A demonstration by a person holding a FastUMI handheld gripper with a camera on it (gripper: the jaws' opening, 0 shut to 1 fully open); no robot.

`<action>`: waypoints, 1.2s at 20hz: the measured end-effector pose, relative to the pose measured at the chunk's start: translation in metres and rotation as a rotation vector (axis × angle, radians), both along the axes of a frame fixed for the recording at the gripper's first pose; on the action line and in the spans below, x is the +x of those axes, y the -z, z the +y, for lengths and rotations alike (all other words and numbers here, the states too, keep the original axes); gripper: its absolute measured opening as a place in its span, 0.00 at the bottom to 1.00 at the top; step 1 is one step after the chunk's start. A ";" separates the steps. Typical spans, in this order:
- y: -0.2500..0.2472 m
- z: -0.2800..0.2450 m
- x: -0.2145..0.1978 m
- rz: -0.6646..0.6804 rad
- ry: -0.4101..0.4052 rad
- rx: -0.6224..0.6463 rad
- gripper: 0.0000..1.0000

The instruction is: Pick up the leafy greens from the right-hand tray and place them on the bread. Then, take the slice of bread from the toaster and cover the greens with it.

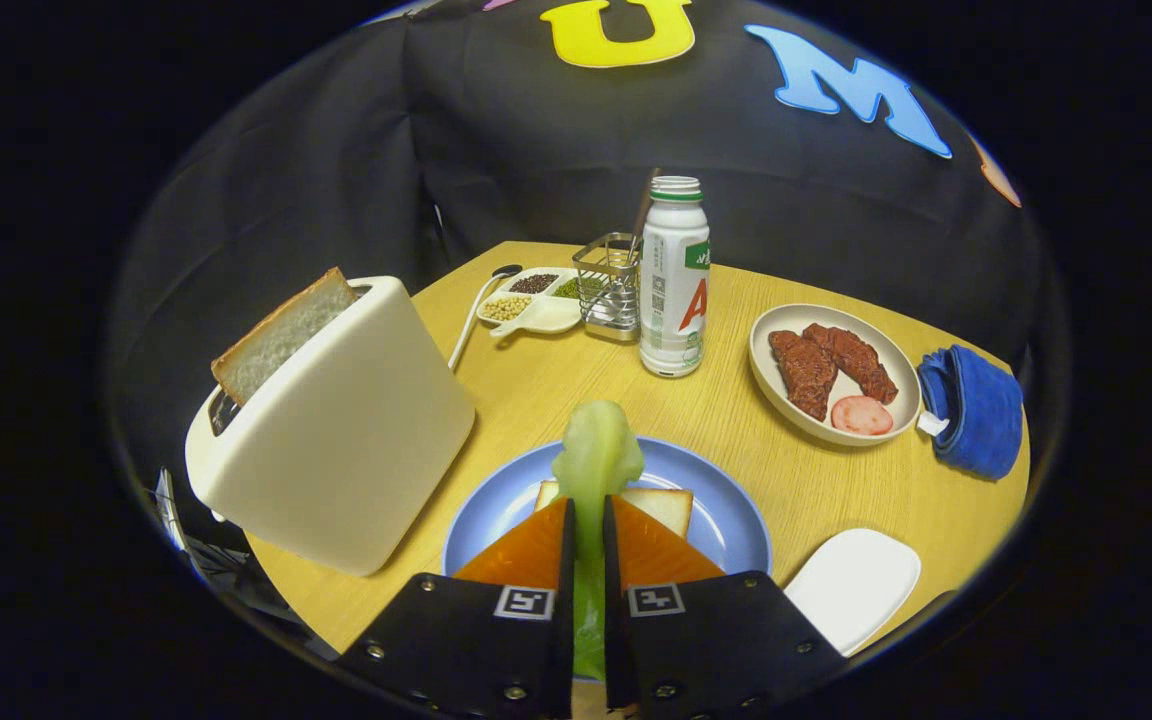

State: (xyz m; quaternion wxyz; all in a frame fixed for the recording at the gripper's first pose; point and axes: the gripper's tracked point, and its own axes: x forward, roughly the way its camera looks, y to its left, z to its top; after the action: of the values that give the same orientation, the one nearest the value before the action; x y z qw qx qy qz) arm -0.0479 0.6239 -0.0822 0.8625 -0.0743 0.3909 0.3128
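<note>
Gripper-mounted fisheye, looking forward, close above table (536, 390)

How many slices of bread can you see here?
2: one bread slice sticks up from the toaster; another lies on the blue plate, partly behind the gripper holding greens.

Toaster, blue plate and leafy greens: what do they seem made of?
Toaster: likely matte cream plastic, soft even sheen. Blue plate: glazed ceramic or plastic, smooth, unclear which. Leafy greens, pinched in the gripper: probably moulded plastic, waxy uniform surface.
</note>
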 end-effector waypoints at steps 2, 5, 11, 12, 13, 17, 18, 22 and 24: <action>-0.002 -0.003 0.001 -0.014 -0.004 -0.015 0.23; -0.002 -0.005 0.003 -0.024 -0.007 -0.027 0.28; -0.004 -0.010 -0.001 -0.028 -0.009 -0.018 0.28; -0.006 -0.011 -0.002 -0.039 -0.004 -0.008 0.28; -0.009 -0.012 -0.003 -0.052 0.000 0.000 0.28; -0.020 -0.009 -0.017 -0.071 -0.005 0.034 0.28; -0.023 -0.008 -0.022 -0.081 -0.009 0.034 0.28; -0.038 -0.001 -0.039 -0.161 -0.030 0.043 0.28; -0.045 0.006 -0.051 -0.186 -0.054 0.059 0.44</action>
State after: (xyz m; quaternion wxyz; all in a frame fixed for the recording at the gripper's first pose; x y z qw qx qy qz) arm -0.0992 0.6302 -0.0371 0.8882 -0.0881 0.2974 0.3389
